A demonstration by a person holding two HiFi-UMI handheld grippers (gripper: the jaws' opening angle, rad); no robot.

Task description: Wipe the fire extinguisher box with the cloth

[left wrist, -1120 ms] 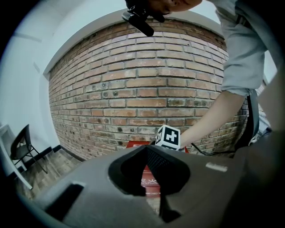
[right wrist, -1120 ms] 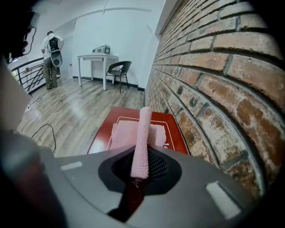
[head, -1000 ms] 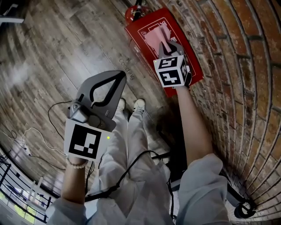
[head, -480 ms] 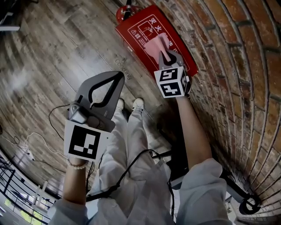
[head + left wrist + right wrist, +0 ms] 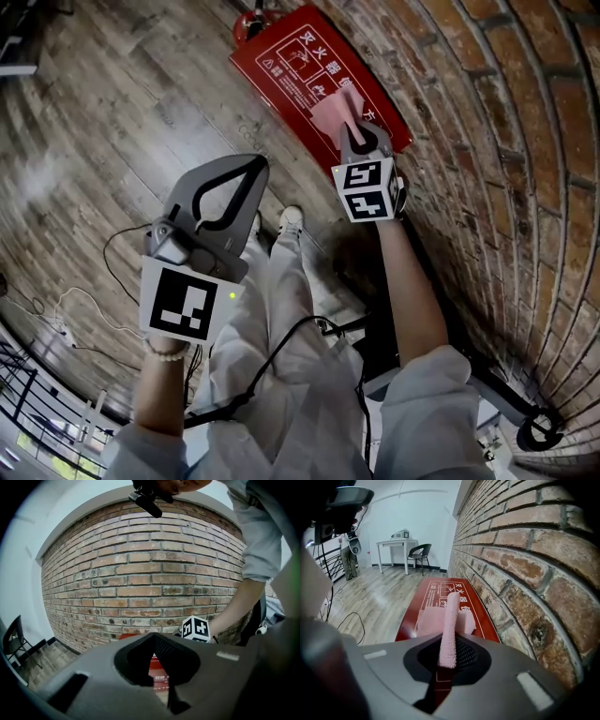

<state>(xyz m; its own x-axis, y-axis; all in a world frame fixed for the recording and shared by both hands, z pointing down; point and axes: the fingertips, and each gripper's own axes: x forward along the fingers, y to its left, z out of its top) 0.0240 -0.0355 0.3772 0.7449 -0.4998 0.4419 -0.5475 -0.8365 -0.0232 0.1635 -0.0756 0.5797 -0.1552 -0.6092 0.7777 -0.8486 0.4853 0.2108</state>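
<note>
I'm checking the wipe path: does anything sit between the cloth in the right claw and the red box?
Nothing visible does. The right claw is shut on the cloth, whose free end appears to rest on the box top. The left claw hangs apart, over the floor.

Soft, even daylight; pale glare on the floor (image 5: 42, 173), small sheen on the fire extinguisher box (image 5: 433, 590). My views bend strongly at the edges, corners dark.

From here I count two grippers, the left gripper (image 5: 251, 167) and the right gripper (image 5: 352, 131), one pink cloth (image 5: 333, 111), one red fire extinguisher box (image 5: 286, 58), one white table (image 5: 396, 542), one dark chair (image 5: 419, 551) beside that table, and two pale shoes (image 5: 292, 217).
</note>
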